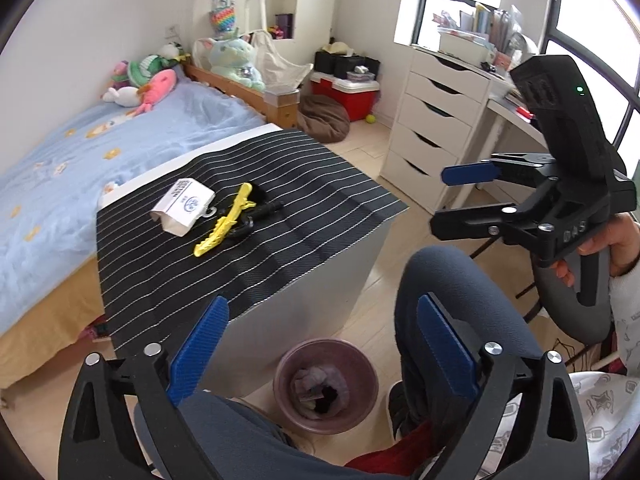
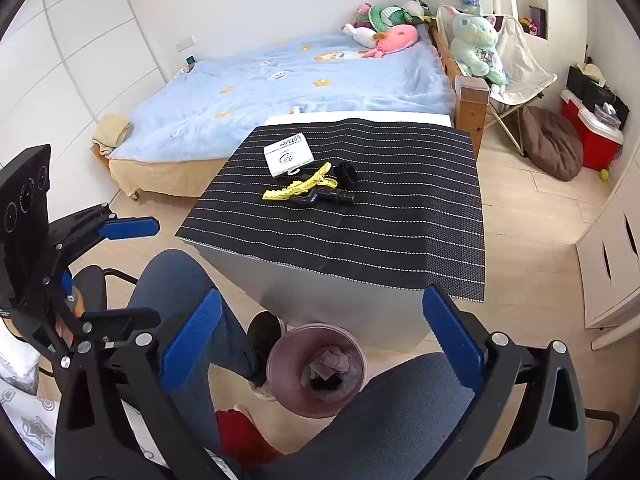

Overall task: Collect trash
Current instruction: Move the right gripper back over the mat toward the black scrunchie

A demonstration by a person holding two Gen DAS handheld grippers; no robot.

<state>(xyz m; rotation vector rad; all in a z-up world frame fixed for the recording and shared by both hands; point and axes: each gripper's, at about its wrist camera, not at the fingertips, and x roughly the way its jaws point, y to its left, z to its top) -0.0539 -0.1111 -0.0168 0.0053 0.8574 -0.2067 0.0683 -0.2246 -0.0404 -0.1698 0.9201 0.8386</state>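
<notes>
A white cotton-pad box (image 2: 289,155), a yellow hair clip (image 2: 297,187) and a black hair clip (image 2: 324,197) are seen lying close together on the striped tabletop (image 2: 360,232). A purple trash bin (image 2: 316,368) (scraps inside) stands on the wooden floor between the knees. Left hand-held gripper (image 1: 320,354) and right hand-held gripper (image 2: 320,346) are held wide open, gripping nothing. A blue bed (image 2: 280,84) lies behind.

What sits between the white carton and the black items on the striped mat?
The yellow clip lies diagonally between the white carton and the black items, touching or nearly touching both; the right wrist view shows it best.
</notes>
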